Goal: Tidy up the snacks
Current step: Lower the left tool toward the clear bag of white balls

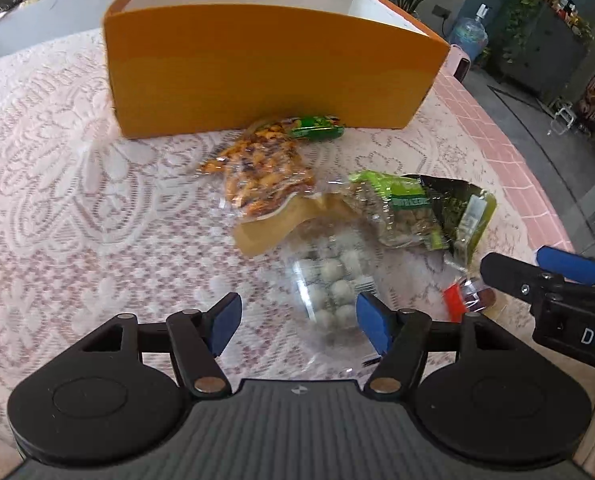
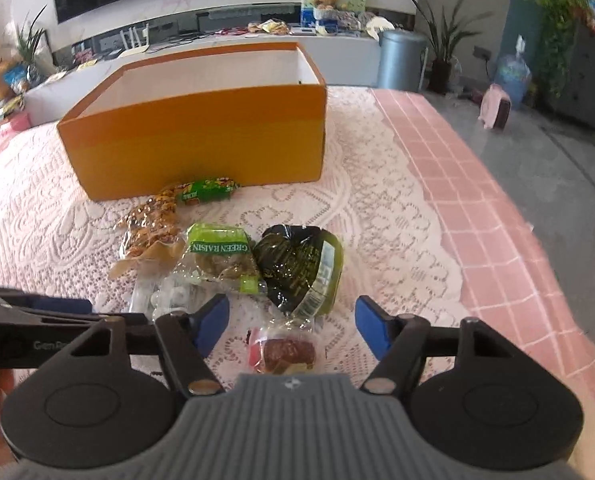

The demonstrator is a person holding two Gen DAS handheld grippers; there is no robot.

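An open orange box stands at the back of the table. Snack packs lie in front of it: a bag of mixed nuts, a green raisin bag, a dark green pack, a clear bag of white balls and a small red-brown snack. My left gripper is open, just before the bag of white balls. My right gripper is open above the red-brown snack, and shows in the left wrist view.
The table has a pink lace cloth, and its right edge drops to a grey floor. A small green packet lies against the box front. A grey bin and plants stand beyond.
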